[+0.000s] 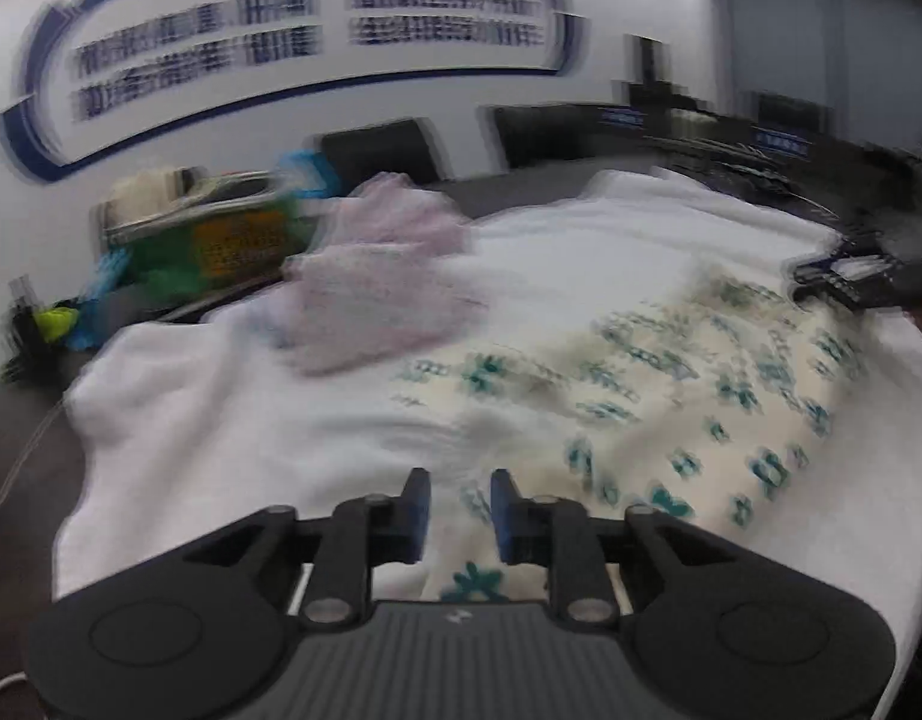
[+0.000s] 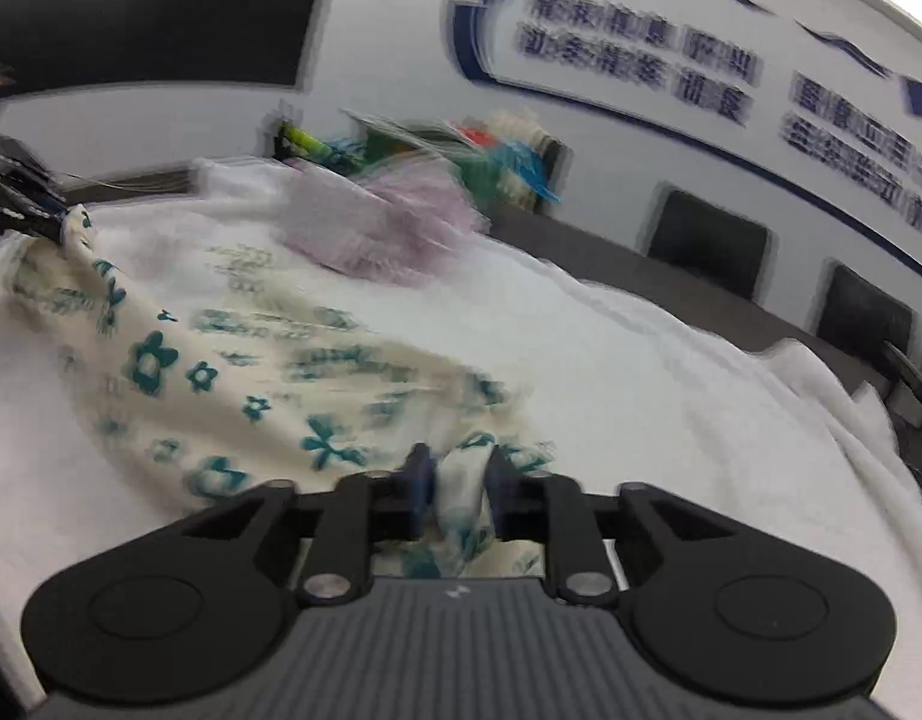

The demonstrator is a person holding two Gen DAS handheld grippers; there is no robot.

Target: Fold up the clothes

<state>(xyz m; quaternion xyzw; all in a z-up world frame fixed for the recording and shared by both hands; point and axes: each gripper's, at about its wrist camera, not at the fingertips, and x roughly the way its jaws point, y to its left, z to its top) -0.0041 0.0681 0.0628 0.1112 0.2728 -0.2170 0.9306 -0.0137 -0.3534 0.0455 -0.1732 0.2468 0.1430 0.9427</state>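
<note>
One floral garment lies on the white sheet, one pink garment behind it. The right gripper pinches the floral garment's near corner. The left gripper grips its other end.

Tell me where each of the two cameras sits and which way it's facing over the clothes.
Left wrist: sits on the left gripper, looking along its fingers across the floral garment on the white sheet, toward the pink garment and lettered wall; only its own fingers show.
Right wrist: sits on the right gripper, looking across the same garment, which is bunched between its pads; only its own fingers show.
Shared: both garments, sheet and wall; each sees the other gripper at its edge.
</note>
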